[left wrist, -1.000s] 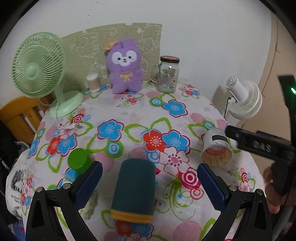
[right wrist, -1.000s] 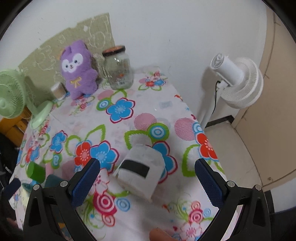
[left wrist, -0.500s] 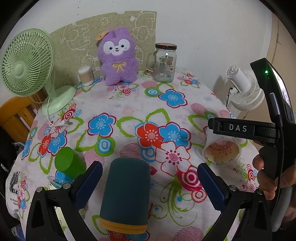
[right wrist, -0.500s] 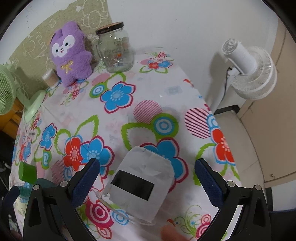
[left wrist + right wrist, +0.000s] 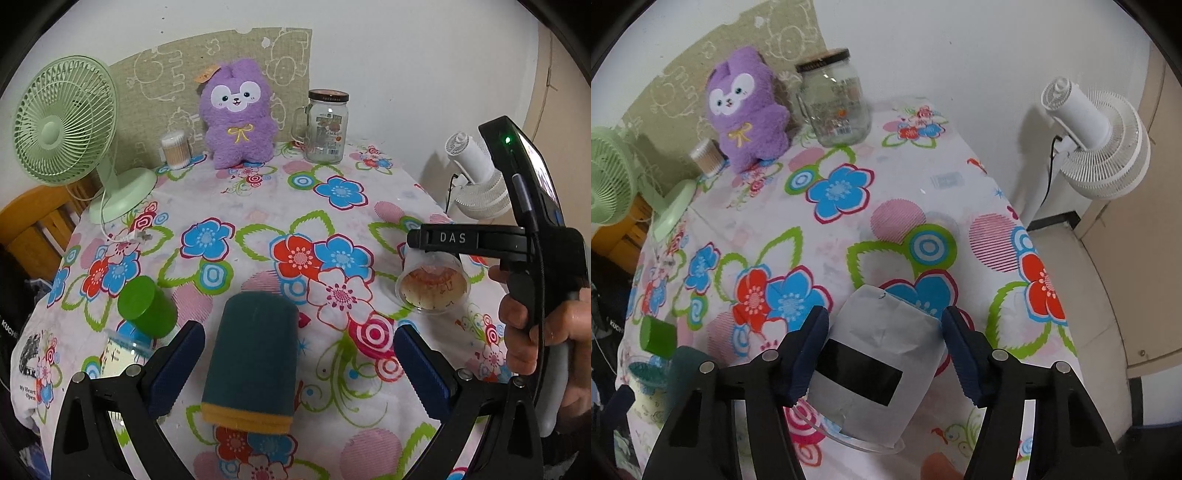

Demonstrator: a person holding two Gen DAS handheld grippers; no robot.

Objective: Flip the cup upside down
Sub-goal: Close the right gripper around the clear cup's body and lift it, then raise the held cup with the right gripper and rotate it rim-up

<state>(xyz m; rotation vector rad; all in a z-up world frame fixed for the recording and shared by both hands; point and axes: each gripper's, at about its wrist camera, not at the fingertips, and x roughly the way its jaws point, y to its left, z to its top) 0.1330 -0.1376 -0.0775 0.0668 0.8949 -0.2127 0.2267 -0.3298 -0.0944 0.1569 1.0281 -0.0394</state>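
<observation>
Fingers of the right gripper [image 5: 882, 347] have narrowed onto the cup [image 5: 875, 365], a clear plastic one wrapped in white paper with a black patch; both pads look to be touching its sides, so I judge it gripped. It sits near the right edge of the tabletop [image 5: 258, 206], and in the left wrist view the cup [image 5: 432, 286] appears tilted, its mouth turned toward the near side. Fingers of the left gripper [image 5: 295, 363] stand wide apart, holding nothing, with a dark green cup [image 5: 255, 362] with a yellow rim lying on its side between them, untouched.

Judging by this, the grasp is made but the turn-over is barely begun: the cup must yet be lifted, rotated mouth-down and set on the cloth.

Room is decent. The middle of the flowered cloth lies open to the left and far side. The table's right edge is close. A green-capped bottle [image 5: 146, 308] lies near left, well apart.
</observation>
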